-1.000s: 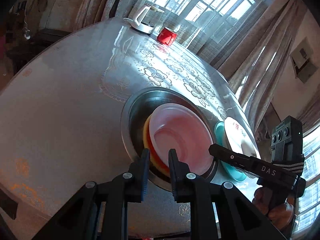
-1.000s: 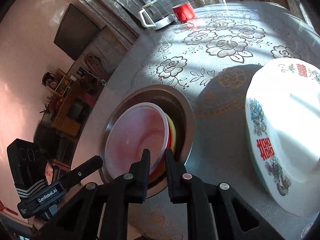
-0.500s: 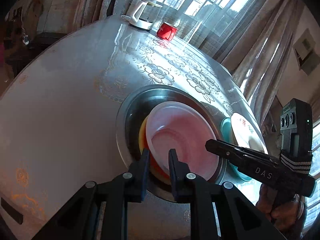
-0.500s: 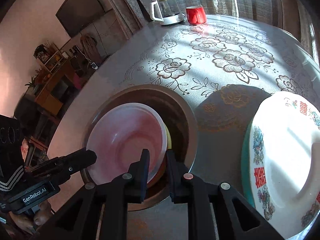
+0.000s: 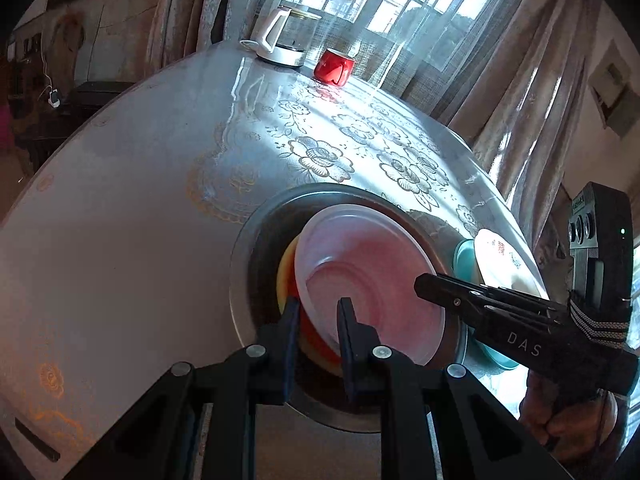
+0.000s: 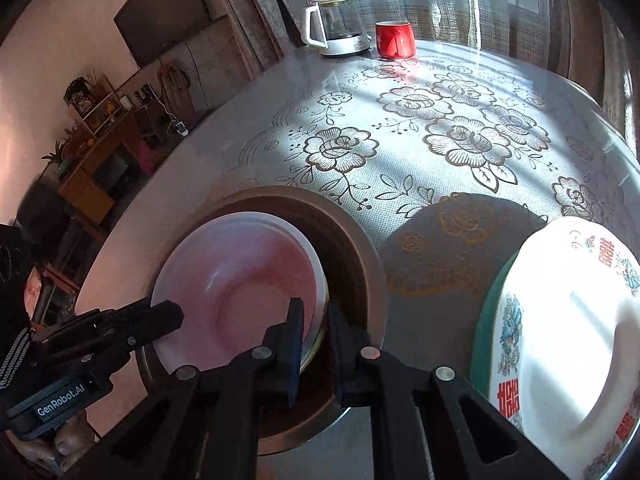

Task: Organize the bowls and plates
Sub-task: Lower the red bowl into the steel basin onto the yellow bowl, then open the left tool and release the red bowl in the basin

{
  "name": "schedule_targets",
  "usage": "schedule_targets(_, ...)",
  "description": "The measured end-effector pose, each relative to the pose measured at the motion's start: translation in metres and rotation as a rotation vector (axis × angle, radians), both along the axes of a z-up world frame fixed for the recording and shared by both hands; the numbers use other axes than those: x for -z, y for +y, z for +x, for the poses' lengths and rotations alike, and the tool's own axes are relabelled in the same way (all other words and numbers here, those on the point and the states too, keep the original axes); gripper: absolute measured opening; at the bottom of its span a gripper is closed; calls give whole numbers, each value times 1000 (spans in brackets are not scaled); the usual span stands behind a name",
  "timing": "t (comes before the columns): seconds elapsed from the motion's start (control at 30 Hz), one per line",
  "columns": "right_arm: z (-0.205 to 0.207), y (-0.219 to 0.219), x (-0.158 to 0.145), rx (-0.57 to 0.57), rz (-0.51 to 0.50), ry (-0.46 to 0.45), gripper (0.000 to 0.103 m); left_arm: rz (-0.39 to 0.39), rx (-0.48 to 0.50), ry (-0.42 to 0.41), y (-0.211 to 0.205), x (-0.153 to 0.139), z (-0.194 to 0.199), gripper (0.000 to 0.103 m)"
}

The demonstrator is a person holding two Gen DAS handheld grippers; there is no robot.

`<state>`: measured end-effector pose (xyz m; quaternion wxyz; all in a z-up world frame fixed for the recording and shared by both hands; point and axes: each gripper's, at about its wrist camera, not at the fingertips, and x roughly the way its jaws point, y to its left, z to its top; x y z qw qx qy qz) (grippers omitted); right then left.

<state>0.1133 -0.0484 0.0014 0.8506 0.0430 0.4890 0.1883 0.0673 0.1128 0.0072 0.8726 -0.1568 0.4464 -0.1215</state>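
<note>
While angled downward, left tongs (image 5: 316, 316) and right tongs (image 6: 314, 320) both clamp pink plate (image 5: 372, 280) rim.

A home: curtains (image 5: 500, 60), television (image 6: 164, 24), floral-clothed table (image 6: 420, 140).

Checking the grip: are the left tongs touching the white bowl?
Touching. The left wrist view shows the left tongs clamped over the white bowl rim.
</note>
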Motion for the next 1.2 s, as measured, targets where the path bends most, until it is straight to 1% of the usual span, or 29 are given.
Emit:
schedule_targets(0.23, -1, -1, 0, 4, 16, 1, 12, 15, 1, -7, -1, 1, 0, 18)
schedule_targets(0.73, -10, -13, 1, 29, 118, 8, 13, 35, -12, -12, 1, 2, 0, 18)
schedule_targets(0.9, -14, -11, 0, 33, 96, -34, 13, 35, -20, -13, -1, 2, -2, 18)
schedule_targets(1.07, -16, -9, -1, 42, 91, -54, 10, 42, -33, -17, -1, 2, -2, 18)
schedule_targets(1.13, -14, -9, 0, 48, 92, -59, 9, 54, -41, -22, -1, 2, -2, 21)
schedule_targets(1.2, -14, -9, 1, 50, 89, -62, 9, 70, -46, -29, -3, 2, -2, 21)
